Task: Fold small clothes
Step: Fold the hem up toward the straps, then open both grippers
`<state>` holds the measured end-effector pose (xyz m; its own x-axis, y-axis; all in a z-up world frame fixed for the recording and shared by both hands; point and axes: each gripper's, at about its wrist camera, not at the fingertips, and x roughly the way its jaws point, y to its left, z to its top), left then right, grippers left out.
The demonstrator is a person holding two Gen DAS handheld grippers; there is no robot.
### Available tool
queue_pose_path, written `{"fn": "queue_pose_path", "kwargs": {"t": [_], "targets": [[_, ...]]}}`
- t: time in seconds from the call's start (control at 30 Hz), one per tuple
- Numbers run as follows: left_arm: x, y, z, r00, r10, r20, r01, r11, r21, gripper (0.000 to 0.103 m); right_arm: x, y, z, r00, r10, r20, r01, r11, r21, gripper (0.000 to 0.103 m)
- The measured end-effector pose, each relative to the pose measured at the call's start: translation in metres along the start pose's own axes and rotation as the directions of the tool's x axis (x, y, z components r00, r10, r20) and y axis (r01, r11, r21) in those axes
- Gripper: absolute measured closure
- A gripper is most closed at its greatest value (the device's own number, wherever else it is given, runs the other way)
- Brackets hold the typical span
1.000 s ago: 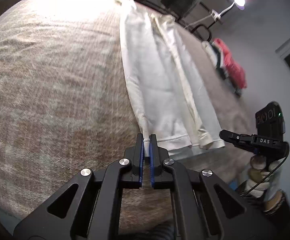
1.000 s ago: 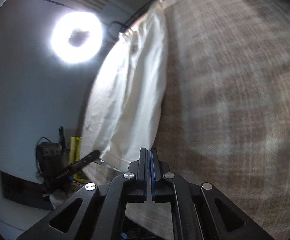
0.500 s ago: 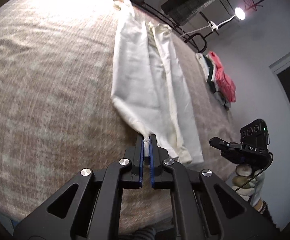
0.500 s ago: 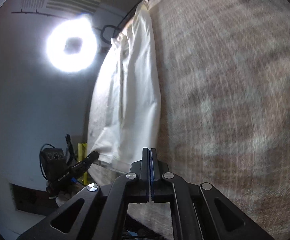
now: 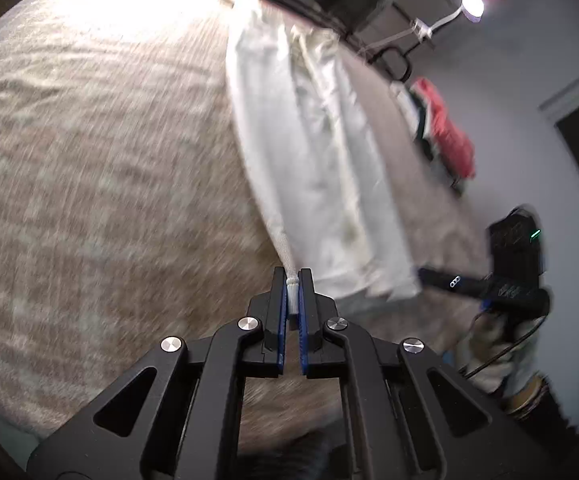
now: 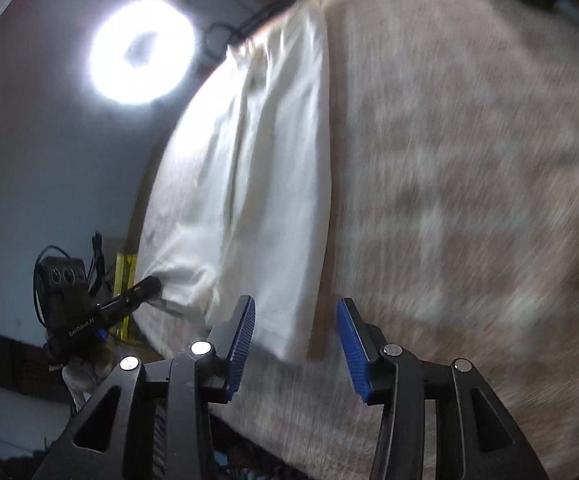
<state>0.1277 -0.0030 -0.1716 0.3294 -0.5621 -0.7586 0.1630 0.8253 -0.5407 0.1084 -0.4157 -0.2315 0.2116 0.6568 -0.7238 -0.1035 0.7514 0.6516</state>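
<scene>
In left gripper (image 5: 292, 276): garment (image 5: 321, 168) hem corner.

Brown-beige woven bedspread (image 5: 89, 184) covers the bed, blurred. Pale grey wall (image 5: 521, 92) behind. Ring light (image 6: 142, 50) glares white. Small clamp lamp (image 5: 472, 2) lit at far edge. Dark metal rail (image 5: 301, 2) along far edge.

Cream-white garment (image 5: 317, 152) on a beige-and-brown woven cover (image 5: 89, 184) — tongs (image 6: 295, 332) black, blue pads (image 6: 241, 332).
</scene>
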Motion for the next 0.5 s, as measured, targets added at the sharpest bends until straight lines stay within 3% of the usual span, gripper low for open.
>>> {"fn": "queue_pose_path", "kwargs": {"t": [0.1, 0.17, 0.2, 0.27, 0.4, 0.5], "targets": [[0.008, 0.007, -0.005, 0.999, 0.022, -0.03, -0.022, 1.0, -0.003, 0.1, -0.002, 0.001, -0.003, 1.0, 0.006, 0.013, -0.005, 1.0, -0.028, 0.061], [0.009, 0.009, -0.005, 0.999, 0.018, -0.027, -0.019, 1.0, -0.017, 0.1, 0.004, 0.001, -0.005, 0.999, 0.036, -0.018, -0.037, 0.999, -0.017, 0.075], [0.009, 0.01, -0.004, 1.0, 0.01, -0.025, -0.011, 1.0, -0.023, 0.1, 0.01, 0.003, -0.006, 0.999, 0.043, -0.023, -0.044, 0.999, -0.014, 0.076], [0.012, 0.011, -0.003, 0.999, -0.005, -0.036, 0.004, 1.0, -0.026, 0.1, 0.013, 0.004, -0.007, 0.998, 0.052, -0.031, -0.053, 0.998, -0.024, 0.097], [0.008, 0.005, 0.001, 0.999, -0.021, -0.026, 0.021, 1.0, -0.01, 0.1, 0.016, 0.0, -0.009, 0.994, 0.105, -0.041, -0.104, 0.994, 0.016, 0.1], [0.001, 0.003, 0.01, 0.999, -0.034, -0.003, 0.034, 0.999, -0.016, 0.1, 0.001, -0.001, -0.008, 0.986, 0.168, 0.003, -0.168, 0.985, 0.029, 0.1]]}}
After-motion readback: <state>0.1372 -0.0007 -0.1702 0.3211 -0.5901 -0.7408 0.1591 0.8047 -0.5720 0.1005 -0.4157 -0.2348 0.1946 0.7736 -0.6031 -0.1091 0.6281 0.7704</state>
